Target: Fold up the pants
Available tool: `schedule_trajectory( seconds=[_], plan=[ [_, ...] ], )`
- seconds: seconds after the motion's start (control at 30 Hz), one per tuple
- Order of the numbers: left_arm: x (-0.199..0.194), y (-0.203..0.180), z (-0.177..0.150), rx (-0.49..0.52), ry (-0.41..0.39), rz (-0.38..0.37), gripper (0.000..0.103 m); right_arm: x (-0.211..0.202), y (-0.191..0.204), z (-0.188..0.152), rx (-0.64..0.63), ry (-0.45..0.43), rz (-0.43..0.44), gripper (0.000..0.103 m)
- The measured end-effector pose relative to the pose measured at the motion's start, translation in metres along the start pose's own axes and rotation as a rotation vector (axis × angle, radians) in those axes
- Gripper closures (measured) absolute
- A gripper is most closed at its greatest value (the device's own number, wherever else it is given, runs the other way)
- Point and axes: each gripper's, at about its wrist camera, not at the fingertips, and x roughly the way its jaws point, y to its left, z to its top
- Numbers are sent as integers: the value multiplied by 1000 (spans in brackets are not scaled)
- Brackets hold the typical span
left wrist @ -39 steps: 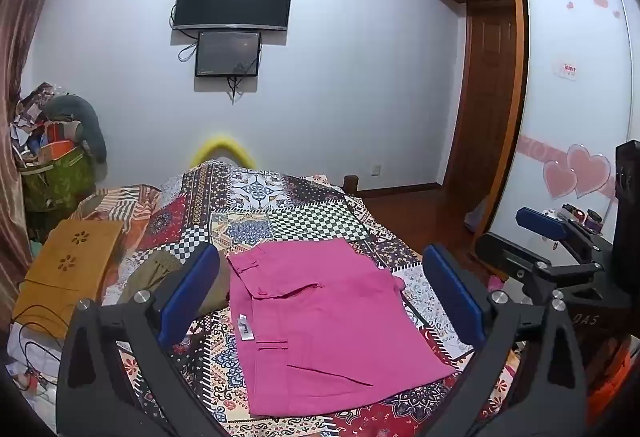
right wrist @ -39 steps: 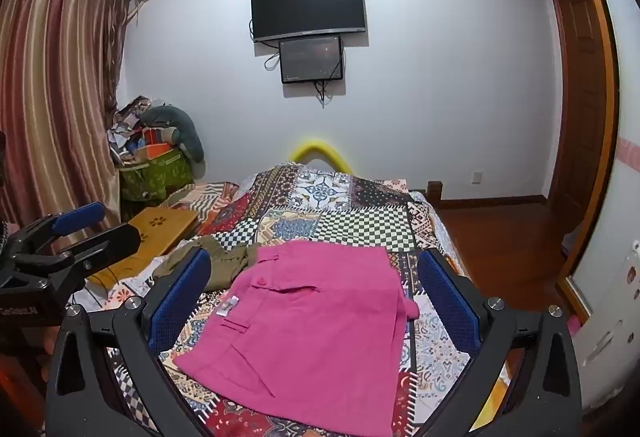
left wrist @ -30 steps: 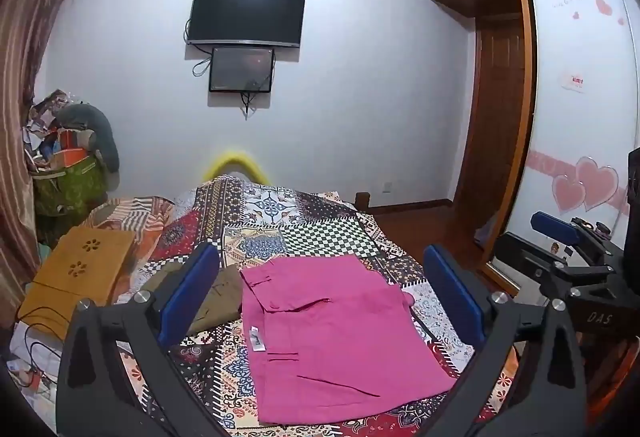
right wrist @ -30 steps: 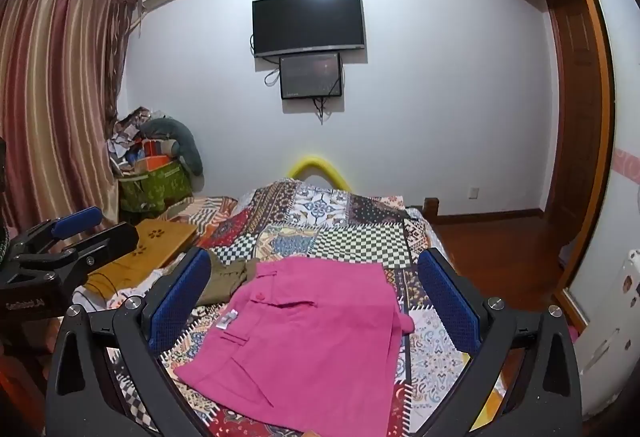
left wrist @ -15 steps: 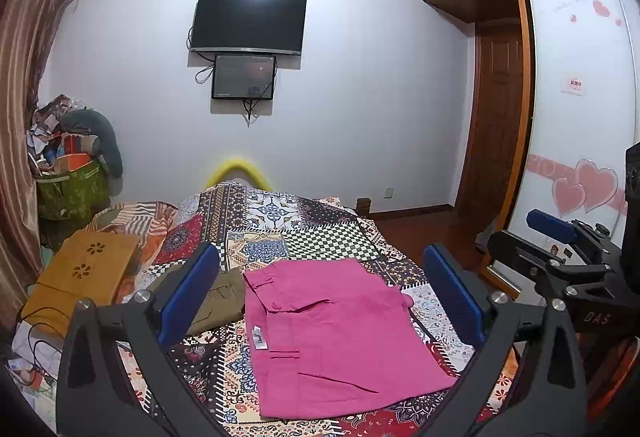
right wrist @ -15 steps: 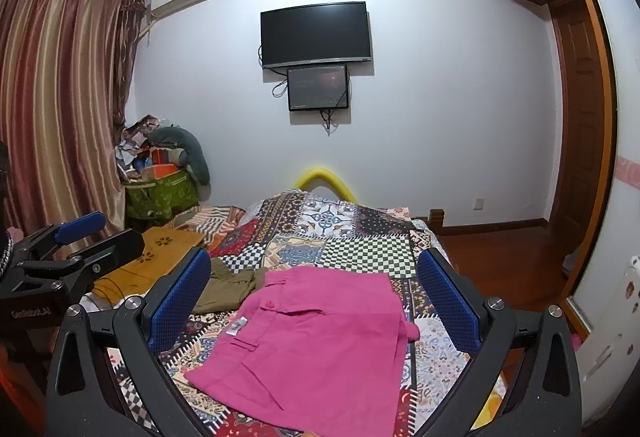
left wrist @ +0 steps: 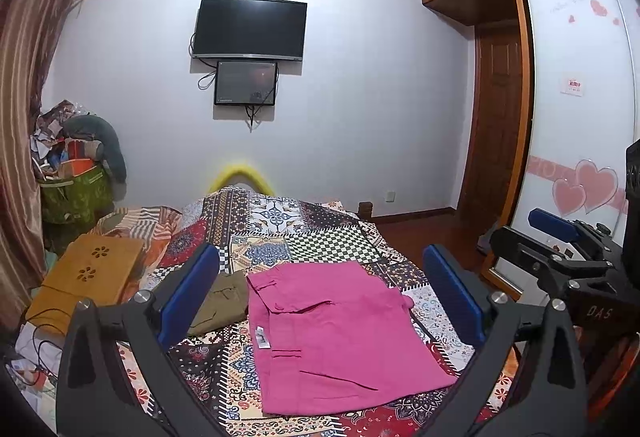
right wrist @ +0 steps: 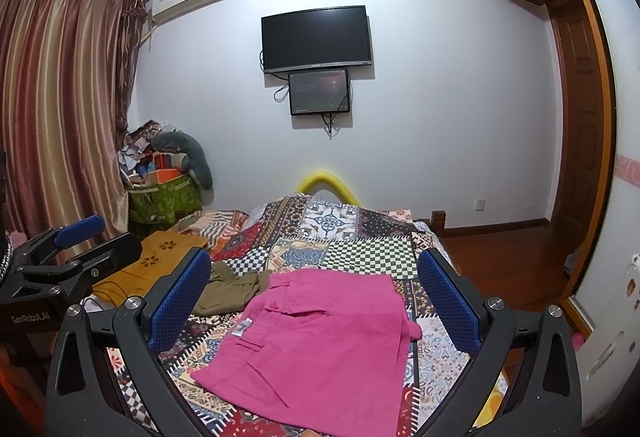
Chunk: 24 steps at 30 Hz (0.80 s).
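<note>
Left wrist view shows the left gripper (left wrist: 320,293) with jaws wide apart and empty, as are those of the right gripper (right wrist: 314,301), both raised over the pink pants (left wrist: 336,333) lying folded and flat on the patchwork bed (left wrist: 304,237). Soft, light cloth that should crease easily, best pinched at an edge or corner, perhaps by the waistband at 11 o'clock. Beyond, olive pants (left wrist: 220,301) at 9 o'clock, then the TV (left wrist: 250,27) at 12 o'clock.

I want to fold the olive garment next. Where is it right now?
The olive garment lies on the patchwork bedspread, touching the left edge of the pink pants, partly hidden behind the left finger in both wrist views.
</note>
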Motion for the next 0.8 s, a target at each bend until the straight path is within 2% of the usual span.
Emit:
schedule_trajectory(
  seconds=[0.8],
  plan=[
    [0,-1,2,-6,2,-3,0,-2,-1,0,4,-3,-2,0]
  ],
)
